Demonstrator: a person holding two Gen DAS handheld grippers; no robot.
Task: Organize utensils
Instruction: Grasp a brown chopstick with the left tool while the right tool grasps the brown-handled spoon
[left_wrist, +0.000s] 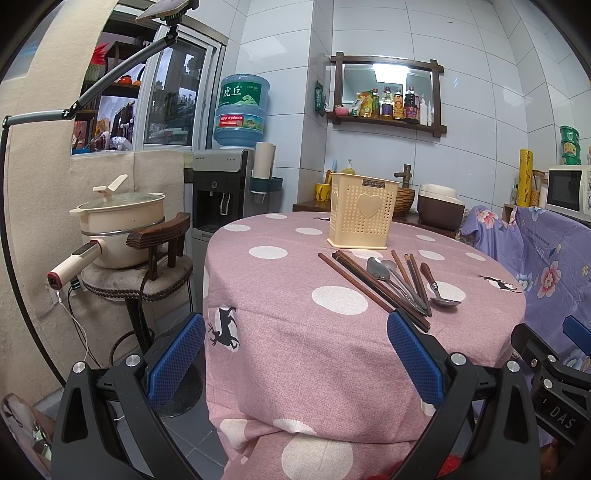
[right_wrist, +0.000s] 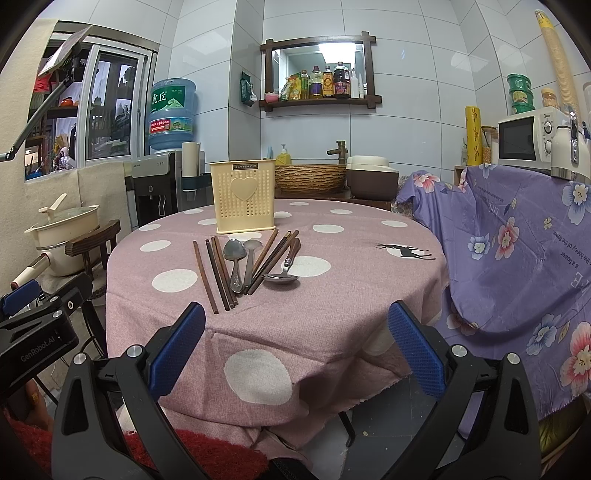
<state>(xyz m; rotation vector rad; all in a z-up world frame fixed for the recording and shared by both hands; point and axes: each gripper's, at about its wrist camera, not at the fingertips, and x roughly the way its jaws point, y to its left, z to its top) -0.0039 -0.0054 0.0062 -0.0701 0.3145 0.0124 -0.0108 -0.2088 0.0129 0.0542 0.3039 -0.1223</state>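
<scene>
A cream perforated utensil holder (left_wrist: 364, 210) (right_wrist: 243, 195) with a heart on its front stands upright on the round table with the pink dotted cloth (left_wrist: 295, 295) (right_wrist: 332, 295). In front of it lie several dark wooden chopsticks (left_wrist: 369, 280) (right_wrist: 220, 273), two metal spoons (left_wrist: 377, 267) (right_wrist: 235, 253) and a wooden-handled spoon (left_wrist: 445, 302) (right_wrist: 280, 277), loosely fanned. My left gripper (left_wrist: 295, 354) hangs open before the table's near edge, left of the utensils. My right gripper (right_wrist: 297, 343) is open too, short of the utensils, with nothing between its blue pads.
A cream electric pot (left_wrist: 118, 218) sits on a stool at the left, beside a water dispenser (left_wrist: 221, 184). A purple floral cloth (right_wrist: 517, 258) covers furniture at the right, with a microwave (right_wrist: 528, 138) above it. A woven basin (right_wrist: 310, 179) and a rice cooker (right_wrist: 373, 175) stand behind the table.
</scene>
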